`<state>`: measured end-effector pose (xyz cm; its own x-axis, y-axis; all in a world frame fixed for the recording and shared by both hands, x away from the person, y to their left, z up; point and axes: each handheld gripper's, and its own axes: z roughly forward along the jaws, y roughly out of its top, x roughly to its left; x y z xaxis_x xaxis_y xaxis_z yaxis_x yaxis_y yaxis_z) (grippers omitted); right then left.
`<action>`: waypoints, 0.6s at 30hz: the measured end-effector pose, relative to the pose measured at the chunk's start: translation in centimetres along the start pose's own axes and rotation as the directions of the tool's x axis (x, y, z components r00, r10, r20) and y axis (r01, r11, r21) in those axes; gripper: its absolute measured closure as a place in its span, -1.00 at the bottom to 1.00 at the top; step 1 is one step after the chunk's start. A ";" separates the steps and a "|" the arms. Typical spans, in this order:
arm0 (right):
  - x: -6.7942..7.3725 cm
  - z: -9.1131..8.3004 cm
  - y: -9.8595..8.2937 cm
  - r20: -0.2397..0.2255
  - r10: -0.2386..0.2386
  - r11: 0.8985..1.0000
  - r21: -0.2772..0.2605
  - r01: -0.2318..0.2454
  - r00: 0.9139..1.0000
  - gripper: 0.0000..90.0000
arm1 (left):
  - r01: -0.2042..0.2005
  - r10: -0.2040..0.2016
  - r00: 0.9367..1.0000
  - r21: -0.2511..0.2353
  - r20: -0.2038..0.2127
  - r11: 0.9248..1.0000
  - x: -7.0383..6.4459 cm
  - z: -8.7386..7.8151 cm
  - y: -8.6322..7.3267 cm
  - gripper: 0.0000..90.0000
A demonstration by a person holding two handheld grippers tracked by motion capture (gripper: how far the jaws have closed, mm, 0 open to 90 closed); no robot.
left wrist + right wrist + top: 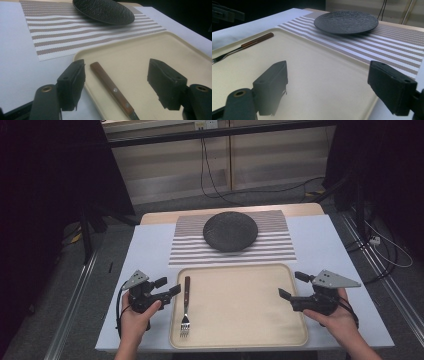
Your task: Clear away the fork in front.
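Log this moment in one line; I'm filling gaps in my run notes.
left gripper: open, beside tray | right gripper: open, at tray's right edge | fork: on tray, left side | plate: on striped mat

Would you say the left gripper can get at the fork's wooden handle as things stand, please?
Probably yes. The left gripper is open beside the tray, and the fork lies alone near that edge with nothing between them.

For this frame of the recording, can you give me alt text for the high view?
A person's hands hold the left gripper and right gripper, both open, at either side of a beige tray on a white table. A fork lies along the tray's left edge; a dark plate sits on a striped placemat beyond.
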<state>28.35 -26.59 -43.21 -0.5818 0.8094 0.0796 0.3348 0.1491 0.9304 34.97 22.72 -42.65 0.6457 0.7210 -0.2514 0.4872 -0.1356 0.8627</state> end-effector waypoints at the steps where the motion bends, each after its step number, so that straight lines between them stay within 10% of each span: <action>1: -0.2 -0.3 -0.1 0.005 0.005 1.000 0.000 -0.005 1.000 -0.64 | 0.002 -0.002 1.000 -0.002 0.004 1.000 0.0 -0.3 -0.1 -0.36; 18: -1.2 -2.2 -1.3 0.036 0.011 1.000 0.016 -0.011 0.999 -0.64 | -0.036 0.036 0.999 0.012 -0.007 0.999 0.4 -2.3 -1.1 -0.55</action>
<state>26.99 -28.94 -43.73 -0.5513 0.8307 0.0769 0.3533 0.1489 0.9236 33.35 24.66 -42.68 0.6586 0.7205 -0.2169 0.4709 -0.1699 0.8657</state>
